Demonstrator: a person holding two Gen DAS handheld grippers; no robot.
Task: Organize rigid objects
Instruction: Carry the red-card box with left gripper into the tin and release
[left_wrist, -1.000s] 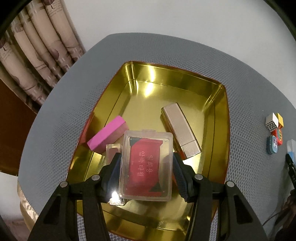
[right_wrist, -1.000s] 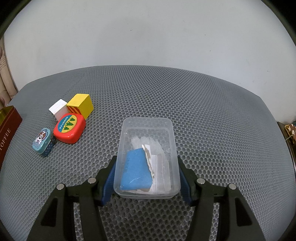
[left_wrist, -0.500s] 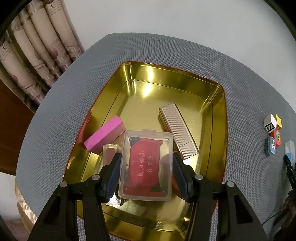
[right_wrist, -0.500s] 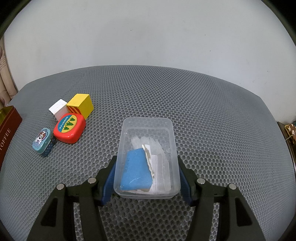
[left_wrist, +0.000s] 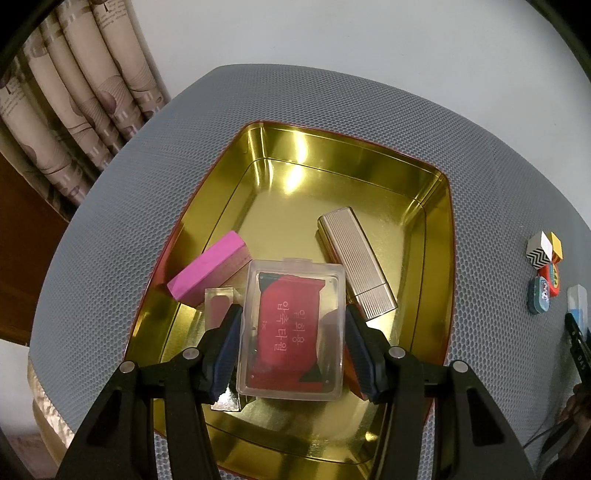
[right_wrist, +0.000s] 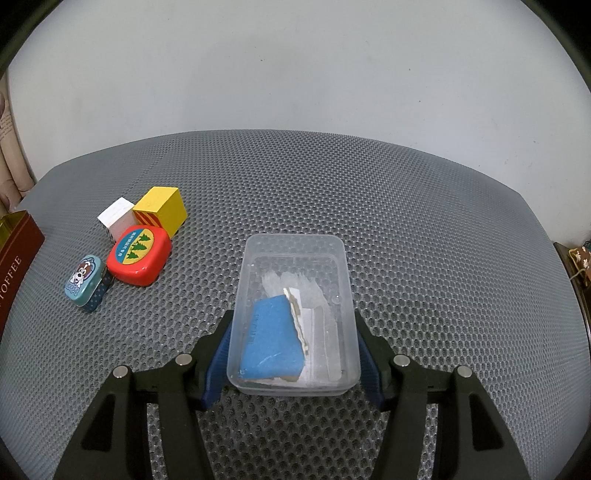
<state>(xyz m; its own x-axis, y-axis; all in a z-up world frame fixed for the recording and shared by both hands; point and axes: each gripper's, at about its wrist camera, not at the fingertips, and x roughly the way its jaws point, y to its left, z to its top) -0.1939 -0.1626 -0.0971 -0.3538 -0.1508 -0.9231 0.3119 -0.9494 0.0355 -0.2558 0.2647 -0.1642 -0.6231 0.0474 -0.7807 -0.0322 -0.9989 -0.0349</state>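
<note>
My left gripper (left_wrist: 293, 343) is shut on a clear plastic case with a red card inside (left_wrist: 291, 328) and holds it above the near part of the gold tin tray (left_wrist: 439, 229). In the tray lie a pink block (left_wrist: 208, 271), a ribbed gold case (left_wrist: 354, 271) and a small clear block (left_wrist: 218, 302). My right gripper (right_wrist: 293, 350) is shut on a clear plastic box with a blue sponge inside (right_wrist: 291, 317), low over the grey mesh mat (right_wrist: 424, 240).
Left of the right gripper sit a yellow cube (right_wrist: 160, 210), a white cube (right_wrist: 116, 218), a red tin (right_wrist: 140, 254) and a small blue tin (right_wrist: 85, 282). The tray's red side (right_wrist: 14, 254) shows at far left. Curtains (left_wrist: 74, 92) hang behind the table.
My left gripper has lifted and drawn back a little with the clear case, so the tray looks smaller. The right gripper and its box have not moved.
</note>
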